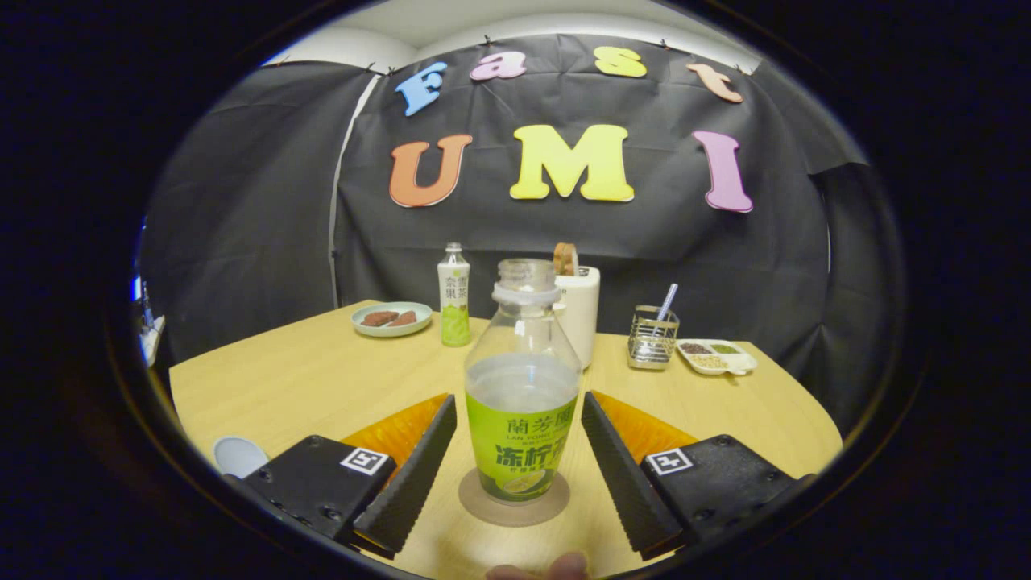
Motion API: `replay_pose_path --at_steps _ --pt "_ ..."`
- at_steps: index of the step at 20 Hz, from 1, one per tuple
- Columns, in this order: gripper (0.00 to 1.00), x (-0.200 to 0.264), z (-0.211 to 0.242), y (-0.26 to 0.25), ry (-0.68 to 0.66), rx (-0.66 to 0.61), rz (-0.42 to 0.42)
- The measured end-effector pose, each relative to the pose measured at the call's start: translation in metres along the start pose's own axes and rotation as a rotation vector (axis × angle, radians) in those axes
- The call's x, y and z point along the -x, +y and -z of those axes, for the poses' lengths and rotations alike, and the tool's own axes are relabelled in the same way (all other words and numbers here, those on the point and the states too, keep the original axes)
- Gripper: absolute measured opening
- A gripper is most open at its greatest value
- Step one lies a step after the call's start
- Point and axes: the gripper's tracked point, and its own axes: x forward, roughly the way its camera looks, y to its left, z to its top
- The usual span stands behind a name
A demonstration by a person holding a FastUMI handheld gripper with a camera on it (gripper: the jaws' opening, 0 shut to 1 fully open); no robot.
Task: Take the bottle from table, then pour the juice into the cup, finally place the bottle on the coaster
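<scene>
An uncapped clear bottle [522, 387] with a green label and some pale liquid stands upright on a round brown coaster [513, 501] on the wooden table [306, 379]. My gripper [519, 423] is open, its two fingers on either side of the bottle with a gap between each finger and the bottle's sides. A pale cup rim [238, 456] shows beside the left finger's base.
Beyond the bottle stand a second capped bottle [453, 296], a white appliance [580, 316], a plate with brown food [391, 319], a wire holder with a straw [652, 336] and a small snack tray [715, 356]. A fingertip [540, 569] shows below the coaster.
</scene>
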Motion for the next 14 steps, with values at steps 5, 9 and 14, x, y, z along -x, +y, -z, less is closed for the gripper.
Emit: replay_pose_path --at_steps 5,9,14 --pt "1.00 0.044 -0.041 0.002 -0.076 -0.024 0.028" --pt "1.00 0.092 -0.073 -0.004 -0.144 -0.034 0.065" --pt "1.00 0.162 -0.092 -0.015 -0.218 -0.078 0.131"
